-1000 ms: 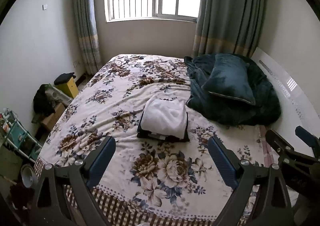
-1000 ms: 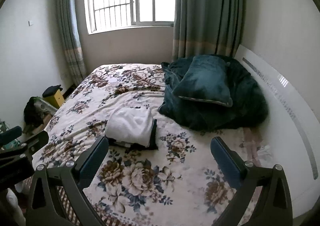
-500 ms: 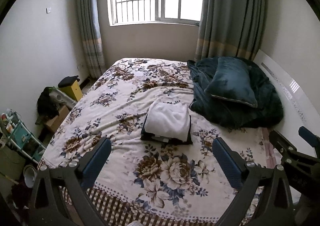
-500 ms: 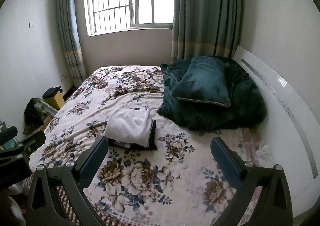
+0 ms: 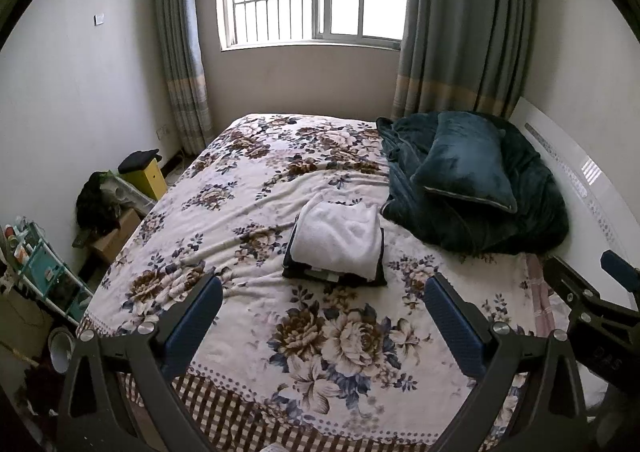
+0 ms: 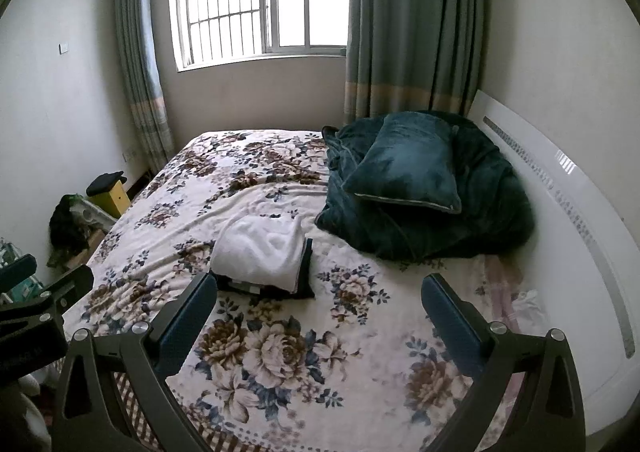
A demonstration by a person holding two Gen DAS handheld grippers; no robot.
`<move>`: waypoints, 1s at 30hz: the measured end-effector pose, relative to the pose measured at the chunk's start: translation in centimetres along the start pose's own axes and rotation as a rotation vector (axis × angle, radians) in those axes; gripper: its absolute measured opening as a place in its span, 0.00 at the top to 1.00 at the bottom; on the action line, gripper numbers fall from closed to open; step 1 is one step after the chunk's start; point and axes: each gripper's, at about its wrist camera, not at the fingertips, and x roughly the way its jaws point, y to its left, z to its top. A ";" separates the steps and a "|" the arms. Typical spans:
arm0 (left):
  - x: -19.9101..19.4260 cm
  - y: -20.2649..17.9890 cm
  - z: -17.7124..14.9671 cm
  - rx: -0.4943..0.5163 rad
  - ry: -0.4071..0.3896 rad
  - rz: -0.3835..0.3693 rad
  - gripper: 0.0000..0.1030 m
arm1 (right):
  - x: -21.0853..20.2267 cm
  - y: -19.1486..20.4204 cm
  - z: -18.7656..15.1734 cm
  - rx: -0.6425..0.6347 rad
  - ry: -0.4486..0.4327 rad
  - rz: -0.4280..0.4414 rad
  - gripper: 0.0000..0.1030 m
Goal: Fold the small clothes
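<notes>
A folded white fleecy garment [image 5: 338, 234] lies on top of a folded black one [image 5: 334, 278], a small stack in the middle of the floral bedspread [image 5: 320, 352]. The stack also shows in the right wrist view [image 6: 260, 248]. My left gripper [image 5: 322, 316] is open and empty, held back above the near end of the bed, well short of the stack. My right gripper [image 6: 318, 312] is open and empty too, to the right of the left one. Its tip shows at the right edge of the left wrist view [image 5: 588, 292].
A dark teal blanket with a pillow [image 5: 468, 168] on it is heaped at the bed's right side by the white headboard [image 6: 560, 192]. Left of the bed stand a yellow box [image 5: 146, 178], cardboard boxes and a teal rack [image 5: 36, 272]. A window and curtains are behind.
Both grippers have drawn back and risen a little from the bed, so more of the room shows. The stack has not moved. Both stay open.
</notes>
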 end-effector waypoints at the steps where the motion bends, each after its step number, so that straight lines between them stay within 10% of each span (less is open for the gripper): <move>1: -0.1 0.1 -0.1 -0.002 0.002 0.001 0.00 | 0.0 0.1 0.0 -0.001 0.001 0.000 0.00; 30: -0.4 -0.1 -0.7 -0.001 0.007 0.015 0.00 | 0.4 -0.4 -0.5 -0.003 0.007 0.003 0.00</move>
